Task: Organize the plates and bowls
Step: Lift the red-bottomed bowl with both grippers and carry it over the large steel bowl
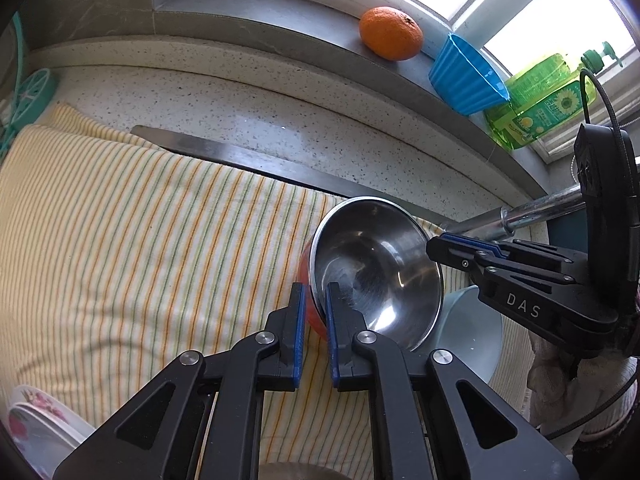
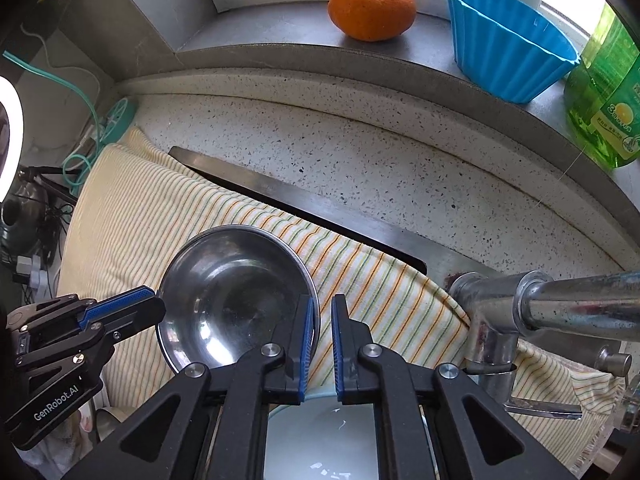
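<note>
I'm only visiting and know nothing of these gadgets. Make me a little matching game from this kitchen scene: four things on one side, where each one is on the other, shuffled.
Things:
1. orange
2. steel bowl
3. blue fluted cup
4. tap

Places:
A. on the striped cloth, rim between both grippers' blue pads
B. on the window ledge, between the orange and the green bottle
C. at the right, lying over the cloth's edge
D. on the window ledge, left of the blue cup

Pairs: 1-D, 2-A, 3-B, 4-C
</note>
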Demonstrator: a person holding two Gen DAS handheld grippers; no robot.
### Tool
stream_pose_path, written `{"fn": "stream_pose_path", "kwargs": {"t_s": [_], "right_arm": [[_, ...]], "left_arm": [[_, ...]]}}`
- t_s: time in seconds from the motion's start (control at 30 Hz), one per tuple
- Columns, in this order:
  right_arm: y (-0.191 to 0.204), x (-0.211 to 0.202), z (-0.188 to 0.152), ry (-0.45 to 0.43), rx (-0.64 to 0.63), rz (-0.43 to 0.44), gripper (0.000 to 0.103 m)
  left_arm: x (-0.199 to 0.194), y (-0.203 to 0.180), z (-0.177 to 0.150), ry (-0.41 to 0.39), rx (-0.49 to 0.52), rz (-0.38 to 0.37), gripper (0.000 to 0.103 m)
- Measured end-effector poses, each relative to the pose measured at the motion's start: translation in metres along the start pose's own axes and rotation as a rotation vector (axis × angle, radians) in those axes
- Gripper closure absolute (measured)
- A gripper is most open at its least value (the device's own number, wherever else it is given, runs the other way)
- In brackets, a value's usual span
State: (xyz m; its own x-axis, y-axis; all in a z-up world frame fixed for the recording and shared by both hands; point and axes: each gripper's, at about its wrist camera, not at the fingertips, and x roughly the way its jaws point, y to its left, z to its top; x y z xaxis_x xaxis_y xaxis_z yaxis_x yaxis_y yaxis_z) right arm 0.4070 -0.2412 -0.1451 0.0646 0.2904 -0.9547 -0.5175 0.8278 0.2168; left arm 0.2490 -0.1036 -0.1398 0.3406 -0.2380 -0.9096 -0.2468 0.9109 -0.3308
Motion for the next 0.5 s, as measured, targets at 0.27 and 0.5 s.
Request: {"fn": "stream_pose_path", "kwargs": {"t_s": [0.27,0.5], "right_arm": [[0.0028,0.0019,-0.0011,0.008,-0.003,0.007,0.096],[0.0061,0.0044,-0.0050,0.020,-0.002,0.006,0.099]], "left_arm": [[0.0082,0.0013,0.0010,0.020,0.005,-0.004,0.096],[0.0075,-0.0005,0.0017,0.011,0.005,0.003,0.097]]}}
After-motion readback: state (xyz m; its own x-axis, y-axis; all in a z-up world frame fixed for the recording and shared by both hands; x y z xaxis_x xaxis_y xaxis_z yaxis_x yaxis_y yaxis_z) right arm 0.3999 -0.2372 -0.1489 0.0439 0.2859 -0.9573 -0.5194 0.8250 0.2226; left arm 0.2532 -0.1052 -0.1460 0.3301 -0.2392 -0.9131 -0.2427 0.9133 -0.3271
